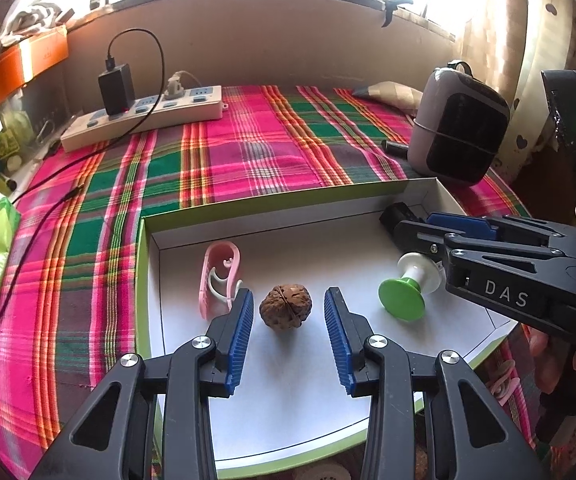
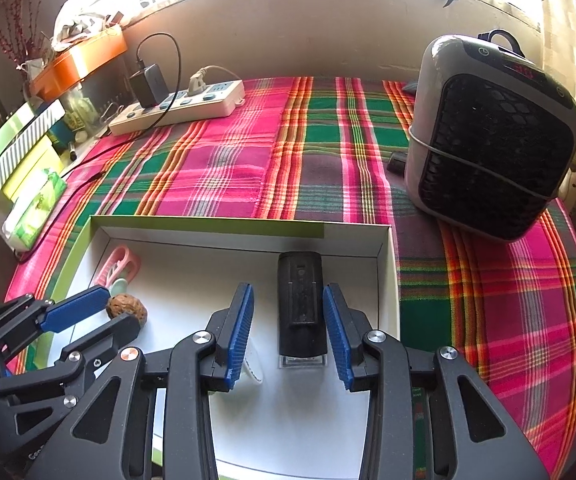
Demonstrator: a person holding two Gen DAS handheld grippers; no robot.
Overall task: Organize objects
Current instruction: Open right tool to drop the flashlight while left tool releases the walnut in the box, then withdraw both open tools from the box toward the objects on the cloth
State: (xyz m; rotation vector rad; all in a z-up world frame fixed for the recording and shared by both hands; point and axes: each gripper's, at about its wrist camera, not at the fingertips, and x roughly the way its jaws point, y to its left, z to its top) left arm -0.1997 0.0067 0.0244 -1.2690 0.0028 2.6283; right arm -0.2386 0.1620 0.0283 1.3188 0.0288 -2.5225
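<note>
Left gripper [image 1: 289, 336] jaws spread around walnut [image 1: 286, 307] in tray [image 1: 248, 216]; right gripper [image 2: 288, 336] jaws spread around black device [image 2: 300, 304].

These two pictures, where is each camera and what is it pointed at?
Left wrist: on the left gripper, looking along its open fingers at a walnut in the white box; the right gripper crosses at right.
Right wrist: on the right gripper, facing a black device; the left gripper shows at left.
Shared: box, walnut, pink clip, heater.
</note>
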